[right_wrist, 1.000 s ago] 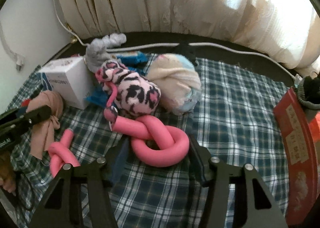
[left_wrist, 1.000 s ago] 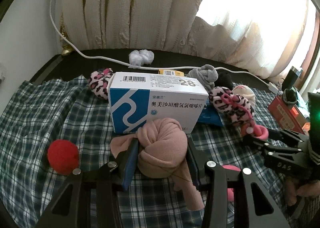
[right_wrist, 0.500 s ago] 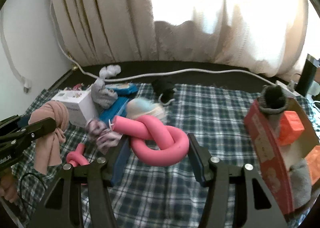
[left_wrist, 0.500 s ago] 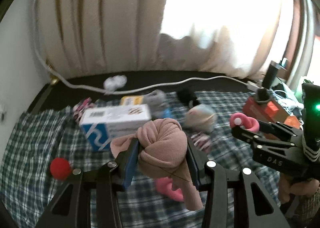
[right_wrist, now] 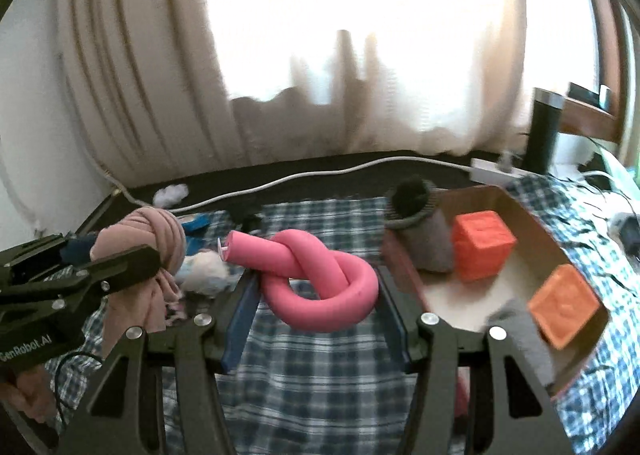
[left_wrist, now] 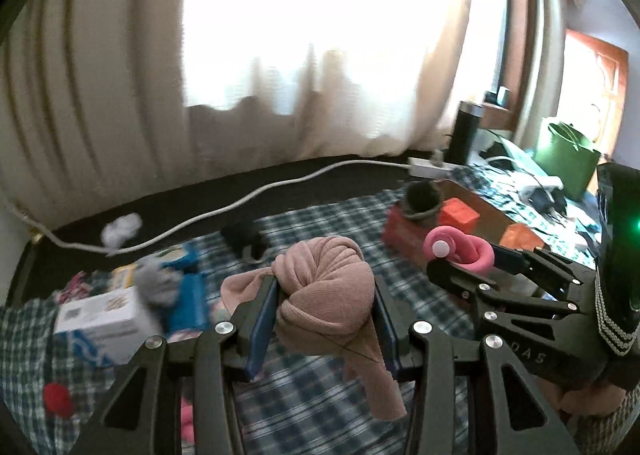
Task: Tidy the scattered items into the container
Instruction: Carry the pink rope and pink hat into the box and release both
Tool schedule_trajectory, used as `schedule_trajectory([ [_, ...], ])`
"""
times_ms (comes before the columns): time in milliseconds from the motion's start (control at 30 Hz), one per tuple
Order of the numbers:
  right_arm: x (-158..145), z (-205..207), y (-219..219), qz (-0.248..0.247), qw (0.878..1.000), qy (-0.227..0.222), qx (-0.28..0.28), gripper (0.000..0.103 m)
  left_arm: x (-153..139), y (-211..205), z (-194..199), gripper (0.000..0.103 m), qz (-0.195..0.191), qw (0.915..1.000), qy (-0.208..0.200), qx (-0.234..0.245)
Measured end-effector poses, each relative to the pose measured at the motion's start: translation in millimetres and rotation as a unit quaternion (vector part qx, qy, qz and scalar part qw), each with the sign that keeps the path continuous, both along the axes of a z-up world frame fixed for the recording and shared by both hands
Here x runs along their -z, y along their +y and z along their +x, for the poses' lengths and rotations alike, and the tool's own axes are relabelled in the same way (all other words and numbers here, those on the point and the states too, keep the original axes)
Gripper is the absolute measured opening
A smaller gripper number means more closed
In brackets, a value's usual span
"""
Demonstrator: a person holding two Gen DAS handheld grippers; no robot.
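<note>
My left gripper (left_wrist: 326, 291) is shut on a knotted dusty-pink cloth (left_wrist: 324, 287) and holds it above the plaid cloth; it also shows in the right wrist view (right_wrist: 140, 239). My right gripper (right_wrist: 318, 287) is shut on a knotted pink foam tube (right_wrist: 320, 279), which also shows in the left wrist view (left_wrist: 460, 251). The cardboard box (right_wrist: 532, 223) lies to the right with two orange cubes (right_wrist: 482, 243) and a grey sock roll (right_wrist: 420, 227) in it. Both grippers hang left of the box.
On the plaid cloth at the left lie a white and blue medicine box (left_wrist: 104, 327), a red ball (left_wrist: 58, 399), a blue packet (left_wrist: 188, 287) and a grey sock (left_wrist: 156, 283). A white cable (left_wrist: 240, 199) and a power strip (right_wrist: 500, 173) run along the back. A dark flask (right_wrist: 546, 127) stands behind the box.
Both grippers have risen and swung right with their loads; the cardboard box has come nearer and the scattered items have dropped away to the left.
</note>
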State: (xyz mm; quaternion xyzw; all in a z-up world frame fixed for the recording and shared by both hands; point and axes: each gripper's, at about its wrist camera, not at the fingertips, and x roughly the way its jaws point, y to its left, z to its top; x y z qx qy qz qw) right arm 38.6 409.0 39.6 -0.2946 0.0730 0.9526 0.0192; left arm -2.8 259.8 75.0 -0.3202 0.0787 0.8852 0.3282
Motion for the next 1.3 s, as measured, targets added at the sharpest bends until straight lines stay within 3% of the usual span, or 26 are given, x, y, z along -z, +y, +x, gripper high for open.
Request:
schedule_trajectory([
  [267, -1.1, 18.1, 59.6, -0.015, 0.997, 0.010, 0.070, 0.060, -4.1, 59.5, 3.0, 0.047, 0.006, 0.9985, -0.009, 0.054],
  [467, 2.7, 29.7, 102.7, -0.033, 0.991, 0.011, 0.126, 0.060, 1.5, 100.9, 0.7, 0.047, 0.026, 0.9934, -0.043, 0.103],
  [667, 9.7, 32.3, 122.7, -0.029, 0.988, 0.007, 0.155, 0.060, 6.4, 139.9, 2.1, 0.047, 0.034, 0.9889, -0.050, 0.136],
  [1067, 30.2, 21.4, 140.5, -0.012, 0.983, -0.028, 0.179, 0.061, 33.3, 172.9, -16.2, 0.047, 0.024, 0.9885, -0.076, 0.129],
  [1300, 31.8, 22.7, 144.6, -0.019, 0.981, -0.029, 0.193, 0.062, 34.7, 170.2, -17.8, 0.062, 0.021, 0.9901, -0.068, 0.121],
])
